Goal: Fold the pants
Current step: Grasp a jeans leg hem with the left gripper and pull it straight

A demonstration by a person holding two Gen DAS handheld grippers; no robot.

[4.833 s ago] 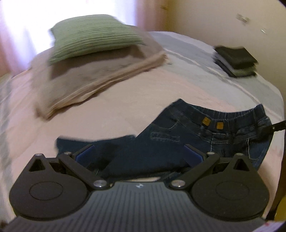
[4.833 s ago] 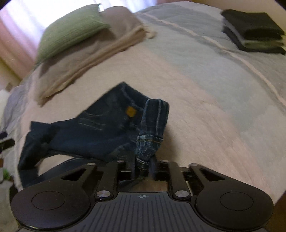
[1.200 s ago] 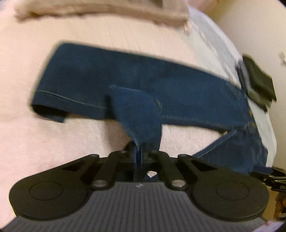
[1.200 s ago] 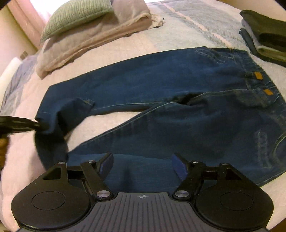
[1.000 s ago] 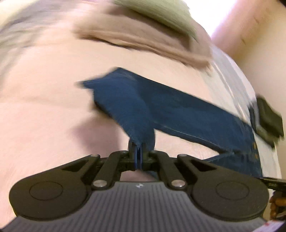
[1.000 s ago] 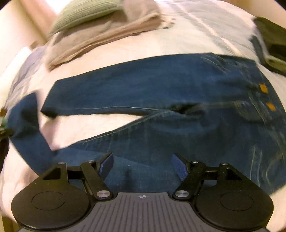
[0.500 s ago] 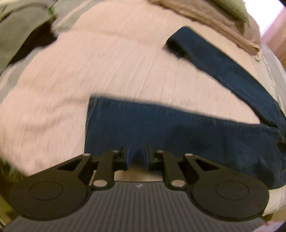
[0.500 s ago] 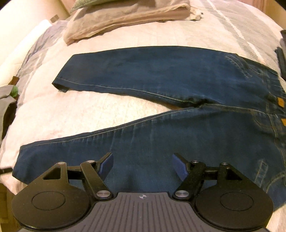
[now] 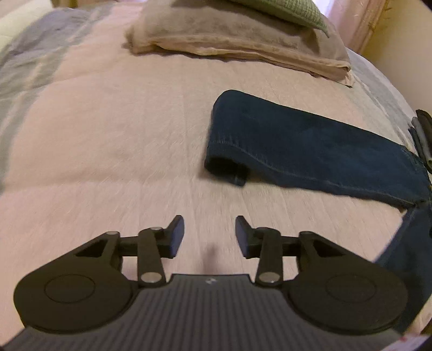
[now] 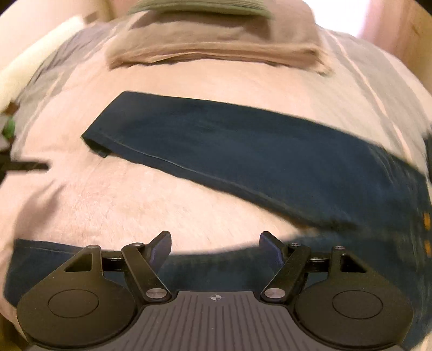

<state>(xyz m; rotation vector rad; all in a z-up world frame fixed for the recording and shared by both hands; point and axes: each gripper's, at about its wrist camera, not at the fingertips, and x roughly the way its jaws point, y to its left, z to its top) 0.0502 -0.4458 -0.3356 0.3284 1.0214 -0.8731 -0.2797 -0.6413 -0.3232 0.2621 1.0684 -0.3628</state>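
Dark blue jeans (image 9: 310, 145) lie spread flat on a pale pink bedspread (image 9: 108, 135), both legs pointing left and splayed apart. In the left wrist view the far leg's hem is ahead and to the right. My left gripper (image 9: 210, 235) hovers over bare bedspread, its jaws opening with nothing between them. In the right wrist view the jeans (image 10: 256, 159) cross the middle, and the near leg runs under my right gripper (image 10: 215, 247), which stands open and empty just above that leg.
A folded beige blanket (image 9: 237, 37) with a green pillow (image 9: 283, 10) on it lies at the far side of the bed. A dark folded stack (image 9: 424, 135) shows at the right edge. The bedspread has grey-blue stripes (image 9: 24, 70) at its left.
My left gripper let go of the near leg's hem, which now lies flat, and moved off onto bare bedspread while its jaws parted. The right gripper shifted sideways and stayed open.
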